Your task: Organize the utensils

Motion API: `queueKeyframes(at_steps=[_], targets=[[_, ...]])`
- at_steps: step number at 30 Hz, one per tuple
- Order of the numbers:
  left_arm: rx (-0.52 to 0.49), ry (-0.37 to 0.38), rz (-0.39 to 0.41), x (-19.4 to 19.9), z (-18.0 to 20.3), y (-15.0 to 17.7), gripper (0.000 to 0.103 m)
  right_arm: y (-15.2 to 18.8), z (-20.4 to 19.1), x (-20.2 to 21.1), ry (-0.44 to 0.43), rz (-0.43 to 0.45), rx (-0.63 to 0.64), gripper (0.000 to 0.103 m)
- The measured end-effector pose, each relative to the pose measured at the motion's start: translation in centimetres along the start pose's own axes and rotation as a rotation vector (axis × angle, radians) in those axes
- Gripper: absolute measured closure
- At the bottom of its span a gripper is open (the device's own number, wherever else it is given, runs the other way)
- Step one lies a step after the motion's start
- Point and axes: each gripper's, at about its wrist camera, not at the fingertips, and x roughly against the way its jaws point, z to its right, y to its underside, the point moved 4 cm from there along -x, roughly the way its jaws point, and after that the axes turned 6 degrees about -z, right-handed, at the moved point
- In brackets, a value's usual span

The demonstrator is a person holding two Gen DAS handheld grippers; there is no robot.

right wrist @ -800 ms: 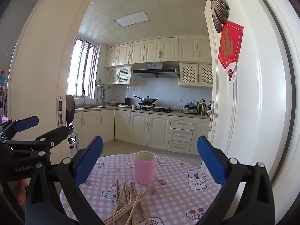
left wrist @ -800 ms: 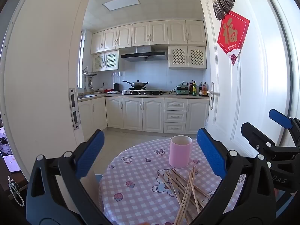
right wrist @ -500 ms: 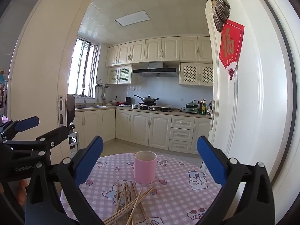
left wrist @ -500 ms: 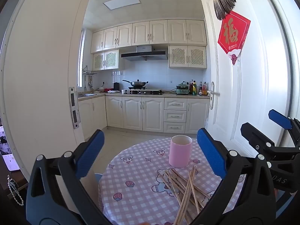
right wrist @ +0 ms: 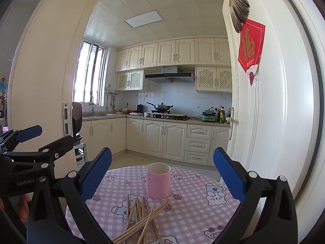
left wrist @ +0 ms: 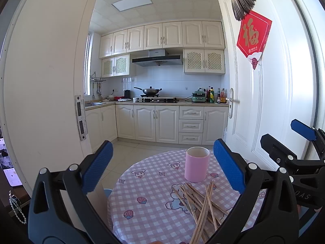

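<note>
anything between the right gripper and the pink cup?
Yes: the loose pile of wooden chopsticks lies on the tablecloth between the right gripper and the pink cup, clearest in the right wrist view.

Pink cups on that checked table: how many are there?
1. The pink cup stands upright on the checked table, just beyond the loose pile of chopsticks. Nothing suggests another is hidden.
</note>
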Motion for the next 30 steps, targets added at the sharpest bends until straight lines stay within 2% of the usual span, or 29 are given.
queueKeyframes(at_steps=[30], targets=[[0.001,0.006,0.006,-2.0,-0.2,-1.7,0.006,-0.8,-0.2,-1.7,-0.016,-0.014,-0.008,0.007]])
